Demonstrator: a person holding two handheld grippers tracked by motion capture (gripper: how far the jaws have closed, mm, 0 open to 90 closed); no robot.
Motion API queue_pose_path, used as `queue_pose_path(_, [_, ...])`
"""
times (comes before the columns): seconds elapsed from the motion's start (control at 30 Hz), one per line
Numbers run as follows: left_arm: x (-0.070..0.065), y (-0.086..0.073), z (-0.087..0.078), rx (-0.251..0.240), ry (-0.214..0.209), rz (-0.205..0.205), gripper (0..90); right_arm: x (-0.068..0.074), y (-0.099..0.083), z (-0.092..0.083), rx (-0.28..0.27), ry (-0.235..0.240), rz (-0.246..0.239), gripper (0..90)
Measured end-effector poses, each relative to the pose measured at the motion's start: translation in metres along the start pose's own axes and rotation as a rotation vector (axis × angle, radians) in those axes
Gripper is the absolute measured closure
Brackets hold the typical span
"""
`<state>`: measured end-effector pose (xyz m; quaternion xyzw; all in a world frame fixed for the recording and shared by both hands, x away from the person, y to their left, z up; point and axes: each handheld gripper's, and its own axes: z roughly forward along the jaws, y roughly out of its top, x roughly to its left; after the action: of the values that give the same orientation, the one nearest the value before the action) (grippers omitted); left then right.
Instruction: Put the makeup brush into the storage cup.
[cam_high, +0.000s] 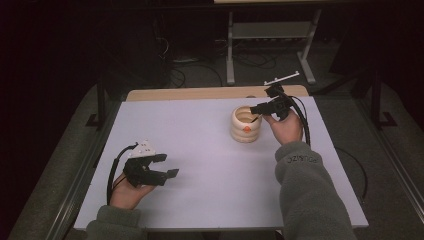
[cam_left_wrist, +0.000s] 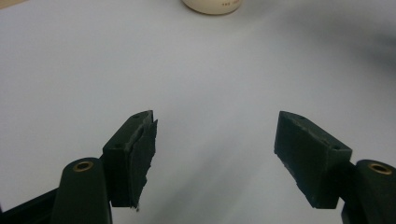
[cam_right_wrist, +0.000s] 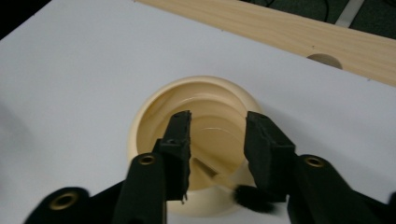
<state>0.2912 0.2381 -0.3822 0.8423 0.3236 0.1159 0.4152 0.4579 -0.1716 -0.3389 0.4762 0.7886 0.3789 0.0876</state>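
1. Two claws are mine. My right claw (cam_high: 261, 107) hangs over the mouth of the cream pot (cam_high: 246, 125), its jaws parted and pressing on nothing.
2. In the right gripper view a thin stick with a dark fuzzy tip, which I take for a small brush (cam_right_wrist: 233, 183), leans inside the pot (cam_right_wrist: 154, 100). The tip rests at the rim near five o'clock, just under my right-hand jaw, and the stick slants down towards the middle.
3. My jaws stand either side of the stick without touching it, so I judge the brush is let go and resting in the pot.
4. The pot holds that brush and, as far as I can see, nothing else; its glazed floor shines bare around the stick.
5. From above, the pot sits on the white table (cam_high: 200, 150) towards one o'clock. It is ribbed like stacked rings, with an orange mark on its near side.
6. My left claw (cam_high: 169, 165) rests at the table's seven o'clock, well apart from the pot, jaws wide and empty.
7. Done, by my reckoning: the brush is in the pot.
8. Left: lift my right claw clear without catching the dark tip.
9. Beyond the white top, a wooden strip (cam_right_wrist: 299, 35) runs along the far edge.
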Motion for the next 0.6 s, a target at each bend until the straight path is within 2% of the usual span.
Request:
queue_pose_path(0.13, [0.001, 0.0, 0.001, 0.008, 0.001, 0.009, 28.6, -0.003, -0.004, -0.008, -0.03, -0.014, 0.01, 46.4])
queue_pose_path(0.4, [-0.001, 0.0, 0.002, 0.001, 0.001, -0.003, 28.4, -0.008, -0.011, -0.024, -0.094, 0.007, 0.018, 39.5])
queue_pose_path(0.53, [0.001, -0.001, 0.001, 0.01, 0.003, 0.004, 28.2, -0.01, -0.015, -0.029, -0.106, 0.019, 0.015, 36.1])
queue_pose_path(0.6, [0.0, -0.001, 0.002, 0.005, 0.005, -0.005, 28.0, -0.01, -0.017, -0.031, -0.112, 0.021, 0.005, 35.4])
